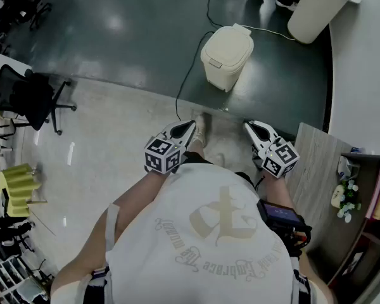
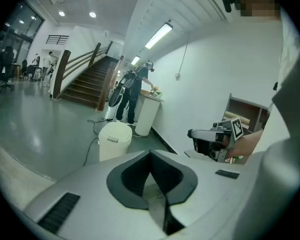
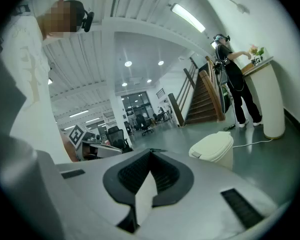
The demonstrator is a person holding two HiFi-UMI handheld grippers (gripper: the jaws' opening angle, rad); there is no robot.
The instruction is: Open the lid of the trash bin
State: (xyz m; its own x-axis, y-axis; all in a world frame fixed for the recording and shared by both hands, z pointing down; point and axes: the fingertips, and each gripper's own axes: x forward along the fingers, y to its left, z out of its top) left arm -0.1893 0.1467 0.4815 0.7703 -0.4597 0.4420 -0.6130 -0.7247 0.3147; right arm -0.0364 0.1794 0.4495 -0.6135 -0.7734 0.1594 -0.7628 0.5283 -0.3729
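Observation:
The cream trash bin (image 1: 227, 56) stands on the dark floor ahead of me, its lid down. It also shows in the left gripper view as the bin (image 2: 115, 140) and in the right gripper view as the bin (image 3: 214, 151). My left gripper (image 1: 190, 127) and right gripper (image 1: 249, 127) are held side by side at waist height, well short of the bin and pointing toward it. Both are shut with nothing between their tips. The left gripper (image 2: 151, 154) sees the right one (image 2: 210, 141) beside it; the right gripper (image 3: 151, 153) points just left of the bin.
A tall white cylindrical container (image 1: 318, 6) stands behind the bin, with a person (image 2: 132, 91) at it. A black cable (image 1: 189, 75) runs across the floor past the bin. A black office chair (image 1: 25, 97) is at the left, a wooden shelf unit (image 1: 316, 163) at the right, and stairs (image 2: 85, 84) lie beyond.

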